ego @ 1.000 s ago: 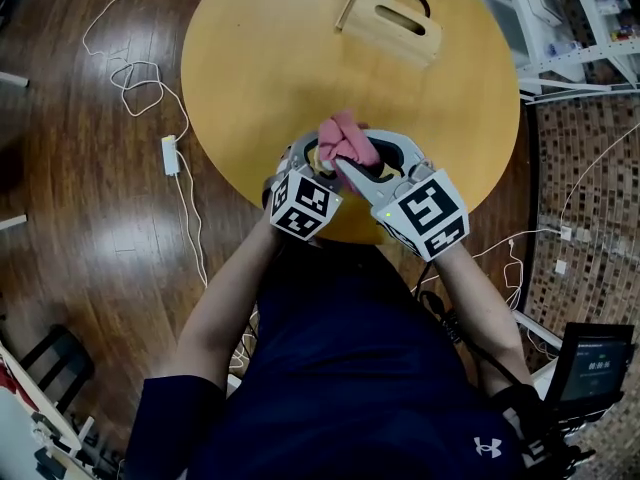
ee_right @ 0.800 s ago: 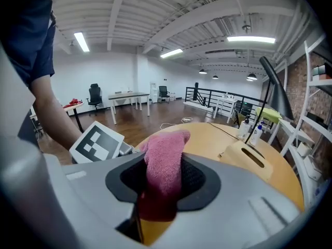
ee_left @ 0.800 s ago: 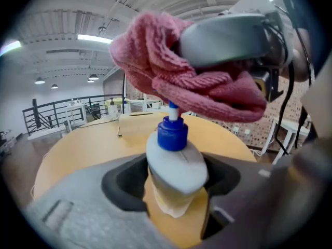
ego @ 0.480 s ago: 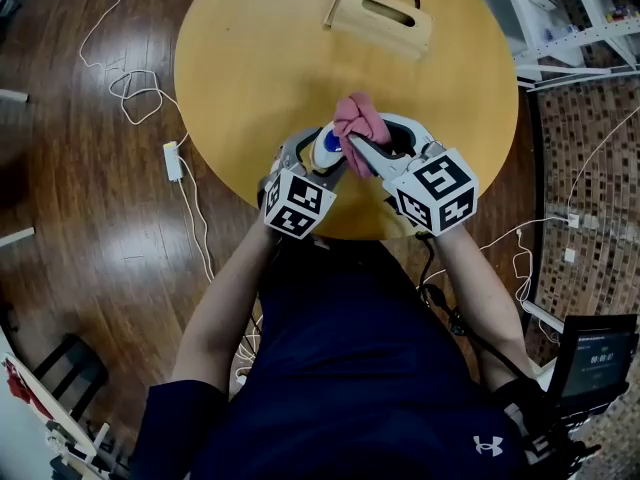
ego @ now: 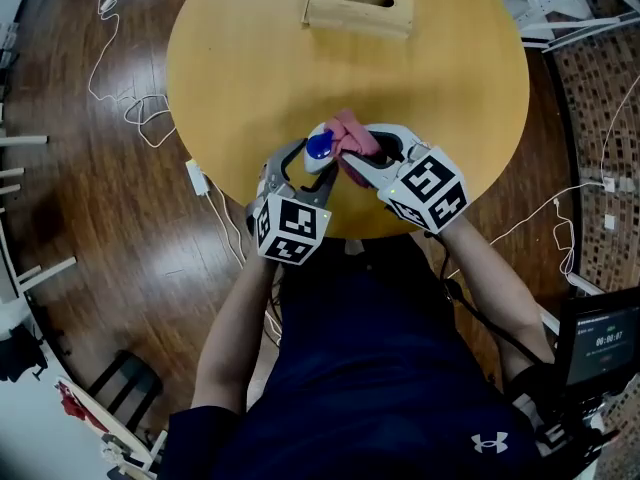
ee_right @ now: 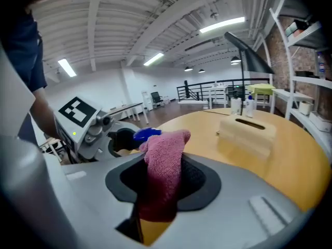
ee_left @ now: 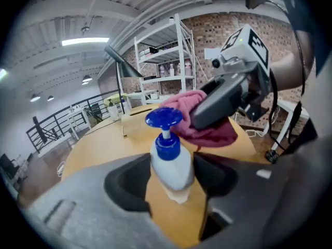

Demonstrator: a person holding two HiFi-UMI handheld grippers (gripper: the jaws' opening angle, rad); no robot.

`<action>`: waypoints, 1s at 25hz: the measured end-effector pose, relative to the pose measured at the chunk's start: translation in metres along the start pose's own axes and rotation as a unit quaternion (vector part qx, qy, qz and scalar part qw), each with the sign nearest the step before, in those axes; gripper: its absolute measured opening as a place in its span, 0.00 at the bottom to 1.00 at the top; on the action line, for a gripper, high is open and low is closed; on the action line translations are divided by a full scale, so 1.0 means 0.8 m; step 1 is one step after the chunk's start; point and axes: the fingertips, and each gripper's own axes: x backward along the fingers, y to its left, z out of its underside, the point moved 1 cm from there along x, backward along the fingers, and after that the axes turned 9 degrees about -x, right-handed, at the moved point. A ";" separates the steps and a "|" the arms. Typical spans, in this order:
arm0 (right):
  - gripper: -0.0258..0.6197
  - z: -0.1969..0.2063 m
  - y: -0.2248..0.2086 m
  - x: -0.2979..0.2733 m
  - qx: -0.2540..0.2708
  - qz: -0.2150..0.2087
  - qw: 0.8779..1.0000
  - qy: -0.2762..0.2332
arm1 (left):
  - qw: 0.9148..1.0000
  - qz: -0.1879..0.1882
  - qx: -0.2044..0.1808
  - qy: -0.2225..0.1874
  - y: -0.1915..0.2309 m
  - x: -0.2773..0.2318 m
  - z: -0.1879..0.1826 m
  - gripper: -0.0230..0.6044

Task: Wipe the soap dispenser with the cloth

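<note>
A white soap dispenser point(ego: 318, 148) with a blue pump stands between the jaws of my left gripper point(ego: 305, 160). Those jaws have just been closing and now press on the bottle's body point(ee_left: 171, 162), so my left gripper point(ee_left: 174, 166) is shut on it. My right gripper point(ego: 357, 158) is shut on a bunched pink cloth point(ego: 350, 130). The cloth point(ee_right: 163, 160) sticks out past the jaws of my right gripper point(ee_right: 163, 176). In the left gripper view the cloth point(ee_left: 207, 131) lies against the right side of the pump, just behind the bottle. The blue pump head point(ee_right: 146, 134) peeks out behind the cloth.
Everything is over the near edge of a round wooden table point(ego: 250, 68). A wooden box with a slot point(ego: 360, 6) sits at its far side. Cables and a power strip point(ego: 195, 176) lie on the floor to the left. A small screen point(ego: 600, 343) stands at the lower right.
The cloth covered the dispenser's top before; it has slid off to the right and the blue pump head now shows. The left gripper's jaws have drawn closer on the bottle.
</note>
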 end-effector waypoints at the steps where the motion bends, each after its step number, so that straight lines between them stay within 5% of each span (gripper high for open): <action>1: 0.25 0.002 0.016 -0.011 0.011 -0.016 1.000 0.006 | 1.000 0.001 -0.008 0.005 0.002 0.004 0.002 0.45; 7: 0.25 0.005 -0.004 -0.033 -0.023 -0.057 0.998 -0.009 | 0.999 0.014 -0.021 0.033 0.007 0.005 0.002 0.44; 12: 0.25 -0.020 -0.066 -0.022 -0.059 0.005 0.998 -0.038 | 0.998 0.003 -0.047 0.038 0.006 0.004 -0.009 0.44; 18: 0.25 -0.042 -0.008 -0.021 -0.078 -0.094 0.991 -0.046 | 0.997 0.012 -0.069 0.041 0.006 0.013 -0.008 0.44; 22: 0.25 -0.028 -0.012 -0.035 -0.092 -0.102 0.990 -0.022 | 0.995 0.026 -0.085 0.043 0.005 0.013 -0.010 0.45; 25: 0.25 -0.027 -0.026 -0.037 -0.080 -0.068 0.994 -0.022 | 0.995 0.028 -0.087 0.042 0.006 0.015 -0.007 0.45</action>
